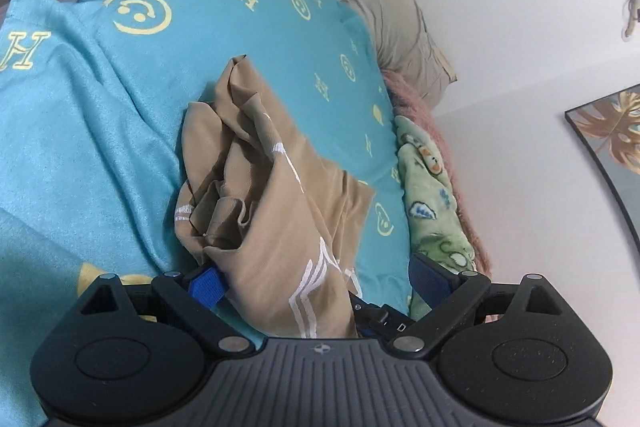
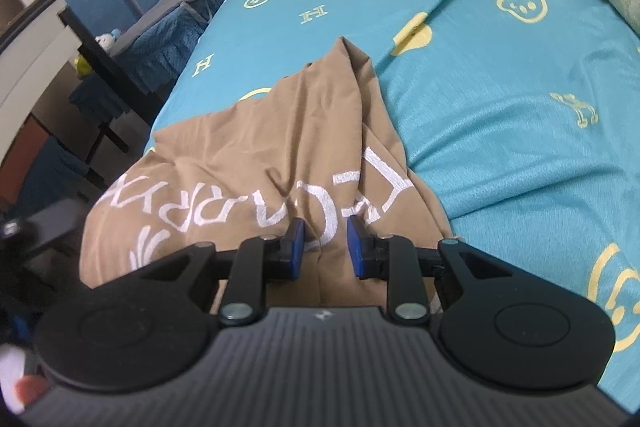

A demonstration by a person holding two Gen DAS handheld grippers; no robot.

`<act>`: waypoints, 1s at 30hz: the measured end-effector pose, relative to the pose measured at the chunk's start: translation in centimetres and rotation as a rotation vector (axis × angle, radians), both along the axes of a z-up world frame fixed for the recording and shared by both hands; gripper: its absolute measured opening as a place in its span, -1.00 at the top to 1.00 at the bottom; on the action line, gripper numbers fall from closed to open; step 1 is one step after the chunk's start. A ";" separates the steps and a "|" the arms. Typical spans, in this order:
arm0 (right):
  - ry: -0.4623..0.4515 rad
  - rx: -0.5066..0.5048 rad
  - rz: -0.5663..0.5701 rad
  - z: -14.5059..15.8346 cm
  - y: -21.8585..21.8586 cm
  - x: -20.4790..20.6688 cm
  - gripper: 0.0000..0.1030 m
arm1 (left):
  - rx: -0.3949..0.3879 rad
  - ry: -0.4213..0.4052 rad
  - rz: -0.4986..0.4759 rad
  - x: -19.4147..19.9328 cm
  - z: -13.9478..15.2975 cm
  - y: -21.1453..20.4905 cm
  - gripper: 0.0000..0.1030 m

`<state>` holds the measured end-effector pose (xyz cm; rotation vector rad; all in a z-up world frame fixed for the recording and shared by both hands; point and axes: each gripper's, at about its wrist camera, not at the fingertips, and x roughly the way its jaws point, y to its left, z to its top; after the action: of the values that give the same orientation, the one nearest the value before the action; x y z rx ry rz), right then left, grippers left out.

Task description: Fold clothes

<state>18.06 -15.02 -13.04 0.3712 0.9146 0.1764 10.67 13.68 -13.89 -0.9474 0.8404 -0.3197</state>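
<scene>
On the turquoise bedspread (image 1: 100,131), both grippers (left (image 1: 316,279), right (image 2: 325,247)) gape over the tan garment (image 2: 248,155).

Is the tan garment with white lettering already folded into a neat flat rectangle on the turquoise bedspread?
No: in the left wrist view the tan garment lies crumpled in loose bunches on the turquoise bedspread.

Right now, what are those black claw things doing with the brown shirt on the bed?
A person is folding clothes with two handheld grippers. The tan shirt lies crumpled on the turquoise bedsheet. The left gripper is wide open around the shirt's near end. The right gripper has its fingers slightly apart over a fold by the white lettering.
</scene>
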 end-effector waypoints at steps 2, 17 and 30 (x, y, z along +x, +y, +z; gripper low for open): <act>0.008 0.018 -0.007 0.0 -0.1 0.0 0.50 | 0.028 0.070 0.005 0.5 -1.1 -0.1 -0.84; 0.117 0.643 -0.157 1.1 -2.9 -3.2 -0.85 | -0.035 0.017 0.048 -0.1 -0.7 0.1 -0.05; 0.204 0.806 -0.569 -6.0 -3.0 -4.2 -0.75 | -0.165 0.190 0.123 2.4 -5.4 1.9 -0.23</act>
<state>13.82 -18.05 -19.07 1.3975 0.8719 -0.0298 13.11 15.59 -19.31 -1.1920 0.9347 -0.1970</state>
